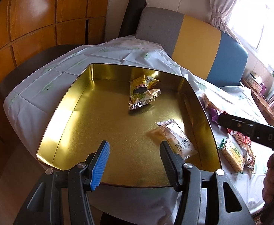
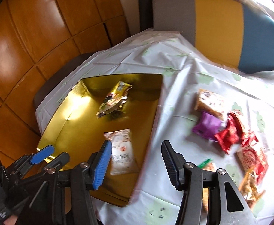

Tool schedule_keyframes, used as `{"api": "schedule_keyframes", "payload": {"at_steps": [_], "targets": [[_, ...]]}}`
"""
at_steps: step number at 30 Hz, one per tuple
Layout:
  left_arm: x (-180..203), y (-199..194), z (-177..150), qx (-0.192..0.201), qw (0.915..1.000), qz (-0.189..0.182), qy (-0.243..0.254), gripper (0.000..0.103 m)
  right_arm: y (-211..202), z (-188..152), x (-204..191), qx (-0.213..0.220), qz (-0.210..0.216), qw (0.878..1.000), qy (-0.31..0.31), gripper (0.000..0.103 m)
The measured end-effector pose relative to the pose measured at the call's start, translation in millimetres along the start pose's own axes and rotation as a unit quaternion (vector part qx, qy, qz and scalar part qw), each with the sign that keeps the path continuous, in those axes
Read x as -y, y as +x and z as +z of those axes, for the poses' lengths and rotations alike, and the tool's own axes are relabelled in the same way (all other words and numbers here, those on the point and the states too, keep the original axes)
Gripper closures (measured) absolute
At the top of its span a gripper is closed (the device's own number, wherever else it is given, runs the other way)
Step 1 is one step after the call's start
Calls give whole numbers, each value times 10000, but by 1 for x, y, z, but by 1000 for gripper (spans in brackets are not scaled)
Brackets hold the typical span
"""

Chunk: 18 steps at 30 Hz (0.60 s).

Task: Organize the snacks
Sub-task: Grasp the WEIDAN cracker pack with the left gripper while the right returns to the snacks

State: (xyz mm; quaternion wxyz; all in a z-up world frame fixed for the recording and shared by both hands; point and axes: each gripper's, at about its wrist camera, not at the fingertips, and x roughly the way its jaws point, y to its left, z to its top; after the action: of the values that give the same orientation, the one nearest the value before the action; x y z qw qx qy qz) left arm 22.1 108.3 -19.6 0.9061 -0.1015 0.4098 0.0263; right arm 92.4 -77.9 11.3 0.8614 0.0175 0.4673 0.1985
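A gold tin (image 1: 99, 127) lies open on the white tablecloth. It holds a yellow snack packet (image 1: 143, 91) at the back and a white-and-peach packet (image 1: 176, 140) near the right wall. My left gripper (image 1: 135, 150) hangs open over the tin's front part, with nothing between its fingers. In the right wrist view my right gripper (image 2: 136, 146) is open and empty above the tin's (image 2: 77, 131) right rim, and the white packet (image 2: 122, 150) lies just beyond its blue pad. A purple packet (image 2: 206, 125), a red packet (image 2: 229, 133) and a beige pack (image 2: 210, 101) lie loose to the right.
More snacks crowd the cloth at the right: a red patterned bag (image 2: 253, 157) and a green-labelled cracker pack (image 1: 230, 155). A grey, yellow and blue chair back (image 2: 217, 24) stands behind the table. Wooden cabinets (image 2: 33, 37) fill the left. The left gripper (image 2: 49, 158) shows at lower left.
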Motion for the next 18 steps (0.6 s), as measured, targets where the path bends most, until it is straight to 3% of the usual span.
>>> {"api": "schedule_keyframes", "payload": {"at_steps": [8,18], "targets": [[8,-2,-1,-6,9999,-24,128,47,-22,-10,45,80,-429,9989,180,38],[19,-4,-4,-32,9995,-64,306,47,-59,-22,127,61,-1276,9909,430,31]]}}
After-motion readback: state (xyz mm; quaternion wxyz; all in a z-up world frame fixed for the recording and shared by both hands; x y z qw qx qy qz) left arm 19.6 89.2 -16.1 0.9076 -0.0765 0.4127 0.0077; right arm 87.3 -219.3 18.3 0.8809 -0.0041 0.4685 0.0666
